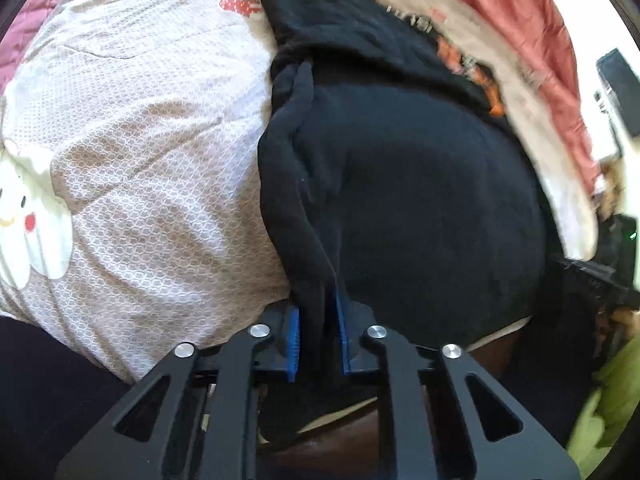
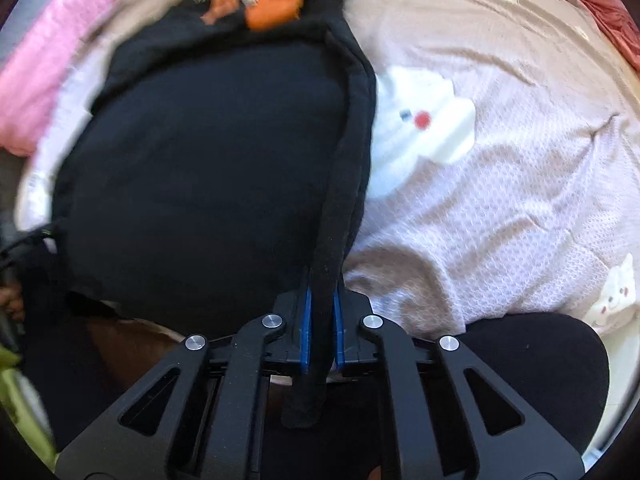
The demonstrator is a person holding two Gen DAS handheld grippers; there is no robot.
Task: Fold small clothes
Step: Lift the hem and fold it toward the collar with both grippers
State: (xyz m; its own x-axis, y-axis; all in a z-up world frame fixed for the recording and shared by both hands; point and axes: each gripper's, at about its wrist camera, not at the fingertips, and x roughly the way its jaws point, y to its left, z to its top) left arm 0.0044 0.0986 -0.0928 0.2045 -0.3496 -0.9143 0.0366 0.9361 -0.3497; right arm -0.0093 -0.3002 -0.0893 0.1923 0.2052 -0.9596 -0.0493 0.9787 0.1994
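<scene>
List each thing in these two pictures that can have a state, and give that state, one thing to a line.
Left hand-held gripper: shut on the black garment's left edge.
Right hand-held gripper: shut on the black garment's right edge.
Black garment: partly folded, spread on the bed cover, orange print showing at the far end.
Bed cover: spread out, wrinkled.
Pink cloth: bunched, lying beside the garment.

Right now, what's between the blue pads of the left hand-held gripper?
A bunched edge of the black garment, pinched by the left hand-held gripper; the left wrist view shows it.
</scene>
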